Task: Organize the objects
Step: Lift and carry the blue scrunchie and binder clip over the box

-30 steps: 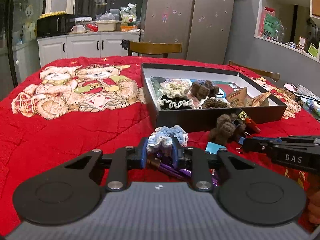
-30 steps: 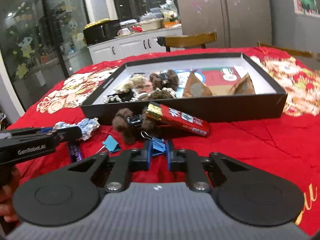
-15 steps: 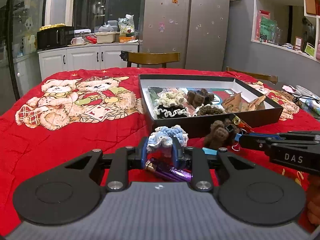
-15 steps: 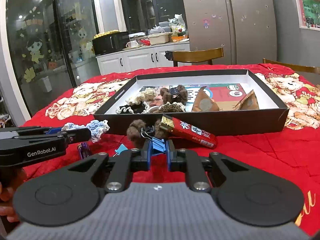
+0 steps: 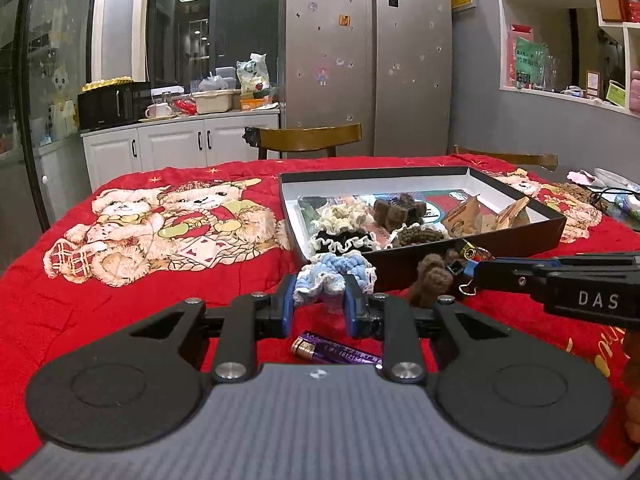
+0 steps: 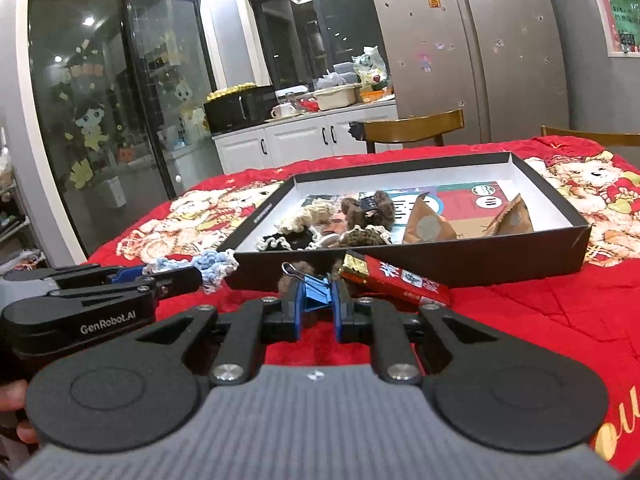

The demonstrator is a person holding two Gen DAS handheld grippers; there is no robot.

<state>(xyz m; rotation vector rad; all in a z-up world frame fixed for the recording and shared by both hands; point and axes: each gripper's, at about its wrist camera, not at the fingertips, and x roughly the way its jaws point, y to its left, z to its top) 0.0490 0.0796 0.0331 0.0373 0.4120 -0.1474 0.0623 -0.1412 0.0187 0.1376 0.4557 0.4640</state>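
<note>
1. The left gripper (image 5: 320, 300) is clamped on a blue-and-white crocheted scrunchie (image 5: 336, 274), held just in front of the black box's (image 5: 460, 258) near wall.
2. The right gripper (image 6: 318, 306) is clamped on a blue binder clip (image 6: 314, 290), also just in front of the box.
3. A purple battery (image 5: 332, 352) lies on the red bear-print blanket (image 5: 120, 288), nearer than the box.
4. A red snack packet (image 6: 396, 282) leans against the box's near wall.
5. More scrunchies lie inside the box.
</note>
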